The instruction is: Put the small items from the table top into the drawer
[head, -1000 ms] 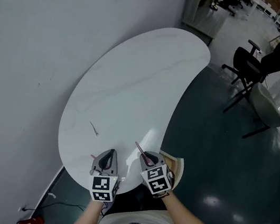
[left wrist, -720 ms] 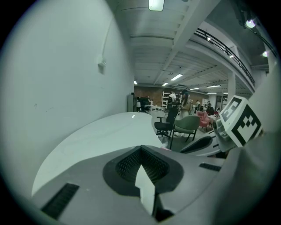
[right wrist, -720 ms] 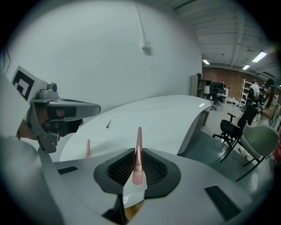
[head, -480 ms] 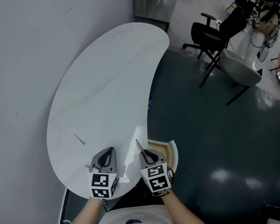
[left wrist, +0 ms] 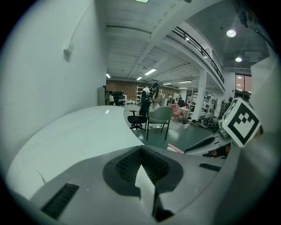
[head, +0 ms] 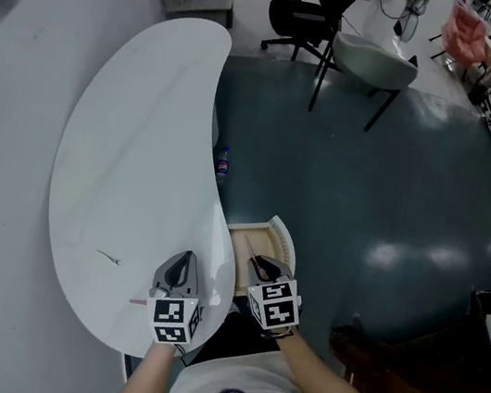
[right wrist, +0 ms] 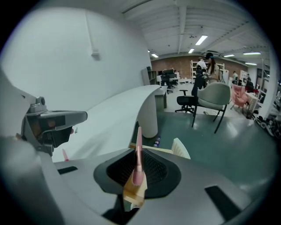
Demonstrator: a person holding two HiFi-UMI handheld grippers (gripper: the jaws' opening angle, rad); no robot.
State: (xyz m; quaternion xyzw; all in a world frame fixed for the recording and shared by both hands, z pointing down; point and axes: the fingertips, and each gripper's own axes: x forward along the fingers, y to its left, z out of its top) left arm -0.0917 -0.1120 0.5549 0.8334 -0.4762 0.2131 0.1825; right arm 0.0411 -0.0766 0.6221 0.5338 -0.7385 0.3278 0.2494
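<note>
The white curved table (head: 136, 124) has an open wooden drawer (head: 269, 231) at its near right edge. My right gripper (head: 257, 264) hangs over the drawer, shut on a thin pink stick (right wrist: 138, 149) that points forward out of the jaws. My left gripper (head: 181, 264) is over the table's near end. Its jaws stand close together with a pale sliver (left wrist: 145, 184) in the seam, and I cannot tell whether that is a held thing or the table seen through. A thin dark item (head: 108, 257) and a small pink piece (head: 137, 302) lie on the table to its left.
A grey wall (head: 0, 148) runs along the table's left side. A bottle (head: 223, 163) stands on the dark floor beside the table. A black office chair (head: 301, 13) and a pale chair (head: 372, 63) stand farther off. The person's body is at the bottom edge.
The view has swung right, and both grippers have moved toward the table's right edge. The right gripper, still holding the pink stick, now sits over the open drawer instead of over the table.
</note>
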